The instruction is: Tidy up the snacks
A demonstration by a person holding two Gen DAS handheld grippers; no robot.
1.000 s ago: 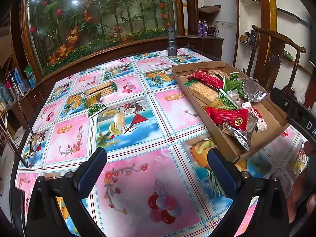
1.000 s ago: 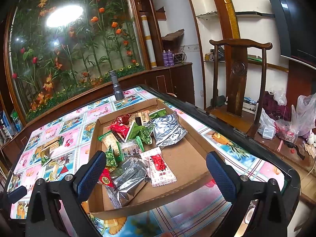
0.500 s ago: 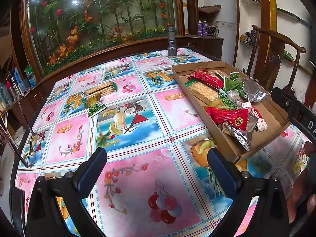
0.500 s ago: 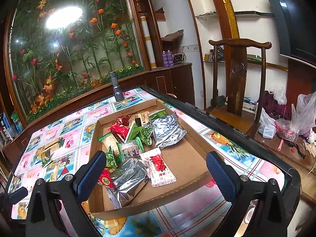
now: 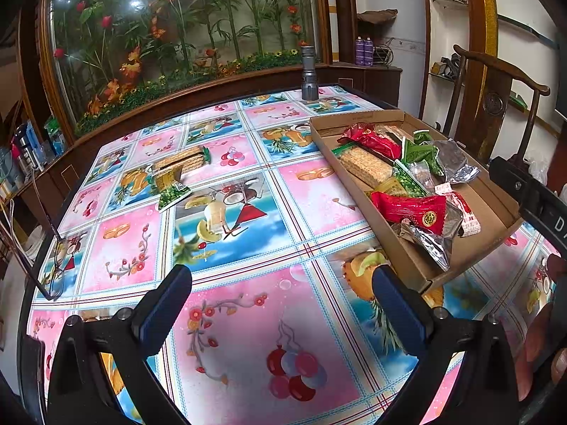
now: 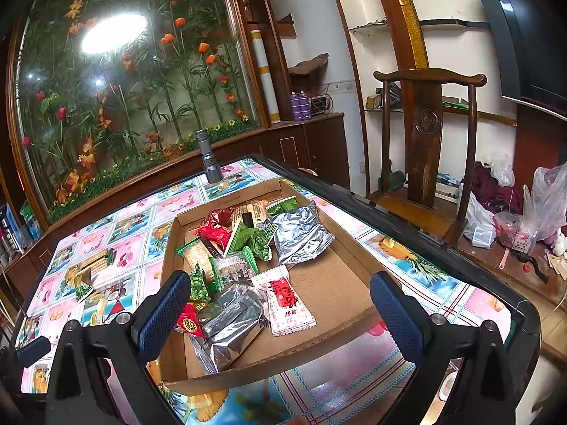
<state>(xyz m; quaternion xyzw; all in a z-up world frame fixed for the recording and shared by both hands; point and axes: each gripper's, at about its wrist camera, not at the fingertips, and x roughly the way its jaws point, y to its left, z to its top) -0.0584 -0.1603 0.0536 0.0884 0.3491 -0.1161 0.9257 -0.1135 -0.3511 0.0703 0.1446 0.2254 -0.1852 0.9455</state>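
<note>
While both tools hung above the near end of the table [image 5: 226, 248], a pair of glasses [image 5: 53, 269] lay at its far left edge, one arm sticking up past the rim. Further in, three loose snacks sat close together on the patterned cloth: a long wafer pack [image 5: 182, 158], a small yellow pack [image 5: 166, 177] touching it, and a green pea packet [image 5: 173, 194] just beside that. From there to the left gripper [image 5: 281, 304] the cloth was bare, a wide open stretch. That gripper's jaws stood wide apart with nothing between them.

Right of centre, a shallow cardboard tray [image 6: 340, 283] lay on the table, its near corner over the cloth just beyond the left gripper's right finger. Inside, the packets crowded the left half: a red packet [image 6: 214, 230], green wrappers [image 6: 255, 241], a silver foil bag [image 6: 301, 233], a white-and-red packet [image 6: 288, 299] and a second foil bag [image 6: 230, 322] at the near wall. The tray's right half was bare cardboard. The right gripper [image 6: 280, 315] hovered over the tray's near edge, jaws spread wide and empty.

A grey flashlight [image 6: 209, 157] stood upright at the far table edge. Beyond the table's right rim stood a wooden chair [image 6: 425, 134].
</note>
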